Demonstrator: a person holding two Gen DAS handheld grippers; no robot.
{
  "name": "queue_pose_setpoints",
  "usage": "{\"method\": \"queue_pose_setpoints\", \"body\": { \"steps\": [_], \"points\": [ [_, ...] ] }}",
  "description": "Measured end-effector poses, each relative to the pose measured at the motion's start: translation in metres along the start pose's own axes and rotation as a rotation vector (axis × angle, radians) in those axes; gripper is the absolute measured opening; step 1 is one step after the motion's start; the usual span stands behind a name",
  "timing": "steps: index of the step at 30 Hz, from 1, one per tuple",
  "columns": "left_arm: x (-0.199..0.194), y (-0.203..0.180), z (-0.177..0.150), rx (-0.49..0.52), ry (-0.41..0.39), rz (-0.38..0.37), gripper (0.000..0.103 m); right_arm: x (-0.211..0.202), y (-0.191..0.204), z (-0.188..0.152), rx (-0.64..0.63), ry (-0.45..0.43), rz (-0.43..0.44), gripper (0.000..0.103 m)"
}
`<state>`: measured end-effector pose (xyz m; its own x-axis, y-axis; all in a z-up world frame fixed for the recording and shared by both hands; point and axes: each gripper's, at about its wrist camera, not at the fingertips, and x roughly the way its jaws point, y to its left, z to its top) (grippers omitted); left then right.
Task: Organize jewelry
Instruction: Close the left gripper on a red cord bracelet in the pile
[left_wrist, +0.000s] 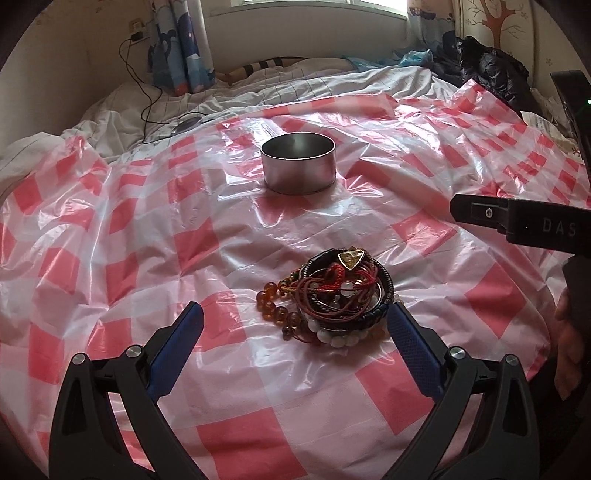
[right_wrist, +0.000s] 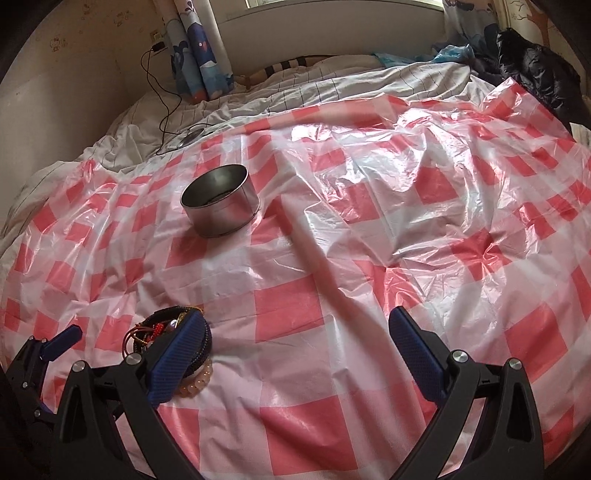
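A tangled pile of jewelry (left_wrist: 332, 295), with amber beads, white beads, red cords and dark bangles, lies on the red-and-white checked plastic sheet (left_wrist: 147, 229). My left gripper (left_wrist: 295, 321) is open, its blue fingers either side of the pile's near edge, not touching. A round metal tin (left_wrist: 298, 164) stands open and upright farther back. In the right wrist view the pile (right_wrist: 173, 328) sits partly behind the left finger of my open, empty right gripper (right_wrist: 299, 332). The tin (right_wrist: 219, 201) is at upper left there.
The sheet covers a rumpled bed with white bedding (left_wrist: 110, 122). A black cable and charger (left_wrist: 184, 123) lie at the back left. Dark clothing (left_wrist: 491, 70) is heaped at the back right. The right gripper's body (left_wrist: 517, 221) reaches in from the right.
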<state>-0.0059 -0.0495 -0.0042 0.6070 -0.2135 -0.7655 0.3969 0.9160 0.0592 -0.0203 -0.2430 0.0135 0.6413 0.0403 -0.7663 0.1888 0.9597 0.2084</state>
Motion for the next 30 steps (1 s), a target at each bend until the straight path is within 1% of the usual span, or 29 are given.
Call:
{"method": "queue_pose_setpoints", "body": {
  "steps": [2,3,4,5,6,7,8,9,11,13,16,17,19,20,21,22,23,24,26,27,30],
  "points": [
    [0.005,-0.001,0.000,-0.012,0.021,-0.016,0.095,0.000,0.002,0.000,-0.004,0.002,0.001,0.096],
    [0.007,0.000,0.000,-0.024,0.027,-0.035,0.095,0.000,0.002,-0.001,-0.006,0.002,0.002,0.096],
    [0.008,0.002,0.000,-0.043,0.032,-0.065,0.093,-0.001,0.002,-0.001,-0.006,0.000,0.004,0.096],
    [0.009,0.006,0.000,-0.066,0.036,-0.101,0.086,-0.001,0.001,-0.001,-0.005,-0.003,0.004,0.096],
    [0.011,0.011,0.001,-0.109,0.043,-0.154,0.082,-0.001,0.000,-0.001,-0.001,-0.005,0.007,0.096],
    [0.012,0.019,0.000,-0.151,0.049,-0.190,0.074,-0.001,-0.001,-0.001,0.006,-0.004,0.010,0.096],
    [0.013,0.025,-0.001,-0.187,0.053,-0.218,0.066,-0.001,-0.003,-0.001,0.014,-0.002,0.013,0.096],
    [0.016,0.032,-0.001,-0.229,0.059,-0.247,0.061,-0.001,-0.005,0.000,0.023,0.000,0.016,0.096],
    [0.018,0.045,-0.004,-0.301,0.062,-0.278,0.050,0.000,-0.008,0.000,0.039,0.002,0.024,0.096],
    [0.017,0.053,-0.005,-0.342,0.051,-0.330,0.045,-0.001,-0.010,0.000,0.051,0.001,0.030,0.096],
    [0.020,0.057,-0.006,-0.386,0.058,-0.429,0.045,0.000,-0.011,0.001,0.062,0.004,0.033,0.096],
    [0.021,0.057,-0.006,-0.394,0.062,-0.439,0.045,0.000,-0.011,0.001,0.062,0.005,0.034,0.096],
    [0.022,0.054,-0.004,-0.388,0.059,-0.426,0.045,-0.001,-0.010,0.000,0.059,0.004,0.033,0.096],
    [0.022,0.051,-0.004,-0.373,0.058,-0.406,0.045,-0.001,-0.010,0.000,0.057,0.002,0.034,0.096],
    [0.021,0.046,-0.003,-0.341,0.054,-0.363,0.045,-0.001,-0.010,0.001,0.055,0.001,0.035,0.096],
    [0.019,0.040,-0.001,-0.305,0.051,-0.319,0.040,-0.001,-0.010,0.000,0.054,-0.001,0.036,0.096],
    [0.020,0.037,0.000,-0.277,0.050,-0.288,0.028,-0.002,-0.010,0.000,0.054,-0.003,0.037,0.096],
    [0.019,0.032,0.000,-0.250,0.050,-0.263,0.024,-0.002,-0.010,0.001,0.056,-0.003,0.039,0.096],
    [0.018,0.030,0.000,-0.231,0.043,-0.268,0.007,-0.002,-0.010,0.000,0.056,-0.001,0.038,0.096],
    [0.017,0.030,0.000,-0.227,0.043,-0.269,0.003,-0.002,-0.010,0.000,0.057,0.000,0.039,0.096],
    [0.016,0.032,-0.001,-0.228,0.038,-0.279,0.002,-0.002,-0.010,0.000,0.057,-0.003,0.038,0.096]
  ]
}}
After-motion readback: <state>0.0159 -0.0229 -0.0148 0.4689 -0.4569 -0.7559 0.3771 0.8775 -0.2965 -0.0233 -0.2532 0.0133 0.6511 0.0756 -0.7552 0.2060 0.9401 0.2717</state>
